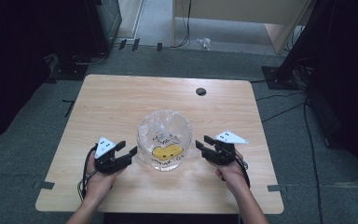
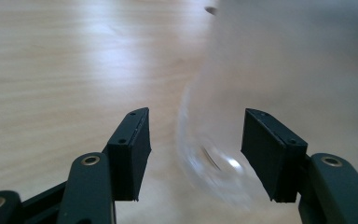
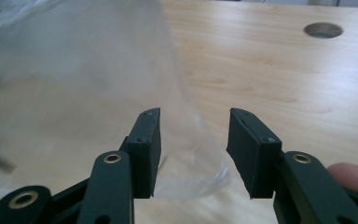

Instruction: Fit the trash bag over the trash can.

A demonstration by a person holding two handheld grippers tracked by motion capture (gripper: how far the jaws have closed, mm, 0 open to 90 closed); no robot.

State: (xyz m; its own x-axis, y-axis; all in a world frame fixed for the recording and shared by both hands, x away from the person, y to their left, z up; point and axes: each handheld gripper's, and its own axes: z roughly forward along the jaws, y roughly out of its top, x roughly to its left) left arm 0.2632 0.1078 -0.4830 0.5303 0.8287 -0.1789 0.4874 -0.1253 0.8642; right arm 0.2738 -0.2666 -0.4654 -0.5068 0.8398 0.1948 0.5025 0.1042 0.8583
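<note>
Standing upright, mouth up, clear bowl [image 1: 165, 139] between spread left tool [image 1: 127, 149] and spread right tool [image 1: 202, 143], untouched

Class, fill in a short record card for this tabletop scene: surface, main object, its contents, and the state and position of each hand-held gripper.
Surface: light wooden table with a round hole near its far edge
Main object: clear plastic container, upright at the table's middle
Contents: a yellow item at the bottom; its kind is unclear
Left hand-held gripper: open, beside the container's left wall, apart from it
Right hand-held gripper: open, beside the right wall, apart from it
</note>
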